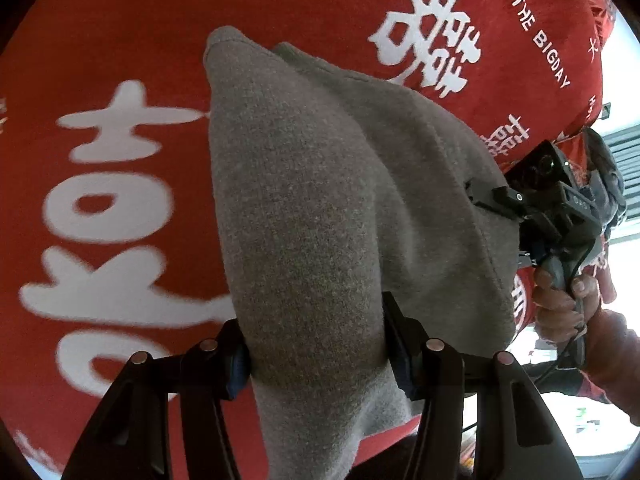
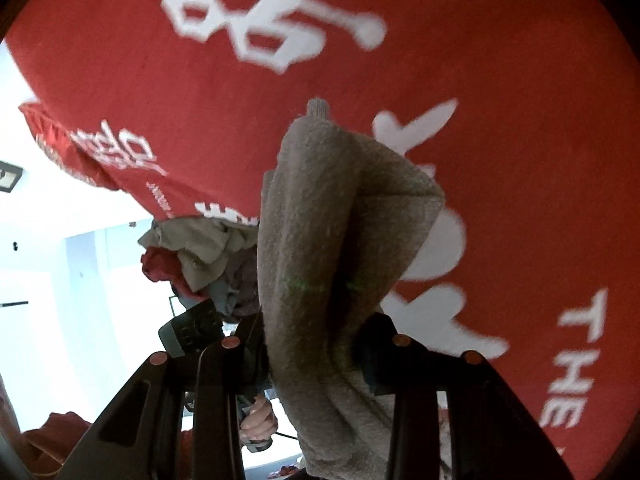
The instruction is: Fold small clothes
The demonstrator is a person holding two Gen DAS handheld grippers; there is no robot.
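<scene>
A small grey knit garment (image 1: 320, 208) hangs above the red cloth, held by both grippers. My left gripper (image 1: 318, 364) is shut on one bunched edge of it. The right gripper (image 1: 500, 196) shows at the right of the left wrist view, clamped on the garment's other edge, with a hand on its handle. In the right wrist view my right gripper (image 2: 316, 356) is shut on the grey garment (image 2: 340, 220), which drapes over its fingers. The left gripper's body (image 2: 192, 328) shows behind it at the left.
A red cloth with large white characters (image 1: 120, 60) covers the surface beneath and fills both views (image 2: 500, 60). A pile of crumpled clothes (image 2: 192, 256), beige, red and grey, lies at the cloth's edge. White room beyond.
</scene>
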